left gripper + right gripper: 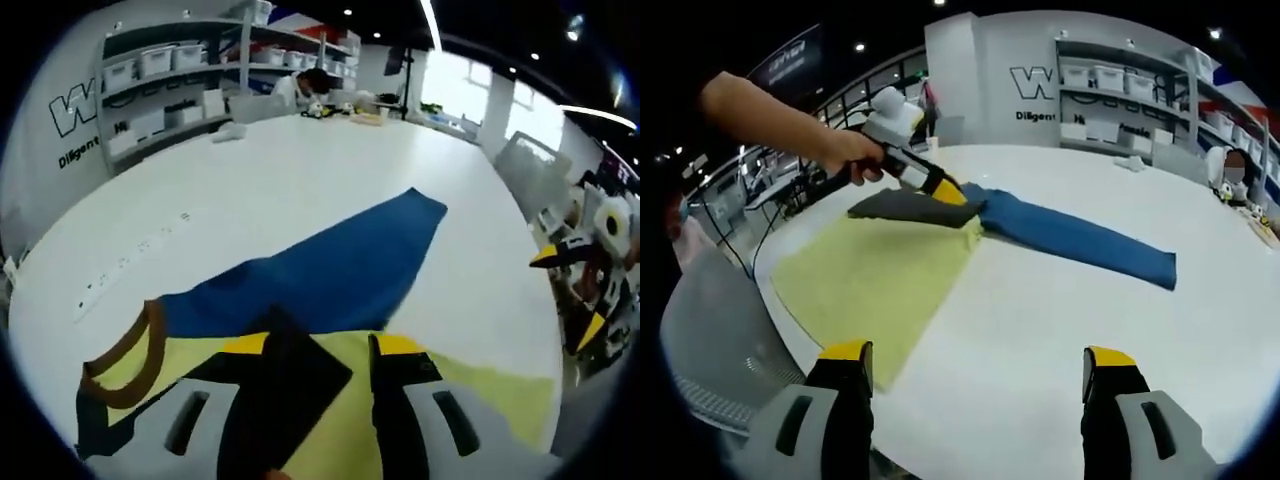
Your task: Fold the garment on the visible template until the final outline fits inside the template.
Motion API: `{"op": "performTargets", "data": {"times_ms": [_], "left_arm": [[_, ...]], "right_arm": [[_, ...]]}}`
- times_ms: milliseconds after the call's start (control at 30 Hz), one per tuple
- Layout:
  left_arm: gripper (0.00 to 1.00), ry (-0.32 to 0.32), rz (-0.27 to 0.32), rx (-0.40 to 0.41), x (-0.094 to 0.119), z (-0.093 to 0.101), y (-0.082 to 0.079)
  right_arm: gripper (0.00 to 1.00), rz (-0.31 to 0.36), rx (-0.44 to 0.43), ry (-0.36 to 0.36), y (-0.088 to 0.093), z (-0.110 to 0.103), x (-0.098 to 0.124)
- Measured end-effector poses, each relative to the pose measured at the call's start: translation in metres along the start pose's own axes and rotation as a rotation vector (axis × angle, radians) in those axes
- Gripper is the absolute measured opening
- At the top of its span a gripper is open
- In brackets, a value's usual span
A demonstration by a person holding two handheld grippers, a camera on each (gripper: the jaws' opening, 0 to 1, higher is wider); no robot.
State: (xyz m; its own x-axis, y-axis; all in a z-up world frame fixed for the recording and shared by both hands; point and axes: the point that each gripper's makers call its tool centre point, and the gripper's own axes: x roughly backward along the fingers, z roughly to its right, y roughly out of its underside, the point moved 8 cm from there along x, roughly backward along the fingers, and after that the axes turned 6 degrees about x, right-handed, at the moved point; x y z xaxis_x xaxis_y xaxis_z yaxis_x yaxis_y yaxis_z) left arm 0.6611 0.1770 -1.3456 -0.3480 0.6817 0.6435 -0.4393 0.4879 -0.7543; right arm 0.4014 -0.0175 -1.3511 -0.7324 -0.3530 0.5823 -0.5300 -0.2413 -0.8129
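Observation:
A garment lies flat on the white table (300, 180): a yellow body (470, 390) (875, 280), a long blue part (340, 265) (1080, 240), a brown collar (135, 360) and a dark grey sleeve (285, 385) (905, 207). My left gripper (320, 345) (945, 190) is shut on the dark sleeve, holding it over the yellow body near the blue part. A hand holds that gripper in the right gripper view. My right gripper (977, 355) (568, 292) stands wide open near the table's edge, short of the yellow body, with nothing between its jaws.
A white strip with small dark marks (130, 262) lies on the table left of the garment. A person (300, 88) and small items sit at the table's far end. Shelves with white bins (170, 60) line the wall. A grey mesh chair (710, 350) stands by the near edge.

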Motion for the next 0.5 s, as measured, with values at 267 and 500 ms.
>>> {"op": "performTargets", "data": {"times_ms": [267,500], "left_arm": [[0.41,-0.022,-0.009,-0.022,0.015,-0.011,0.009],[0.48,-0.034,0.005,-0.048,0.029,-0.014,0.016]], "right_arm": [[0.85,0.011,0.014,0.001,-0.009,0.006,-0.004],[0.85,0.023,0.028,0.005,-0.015,0.012,-0.005]]}}
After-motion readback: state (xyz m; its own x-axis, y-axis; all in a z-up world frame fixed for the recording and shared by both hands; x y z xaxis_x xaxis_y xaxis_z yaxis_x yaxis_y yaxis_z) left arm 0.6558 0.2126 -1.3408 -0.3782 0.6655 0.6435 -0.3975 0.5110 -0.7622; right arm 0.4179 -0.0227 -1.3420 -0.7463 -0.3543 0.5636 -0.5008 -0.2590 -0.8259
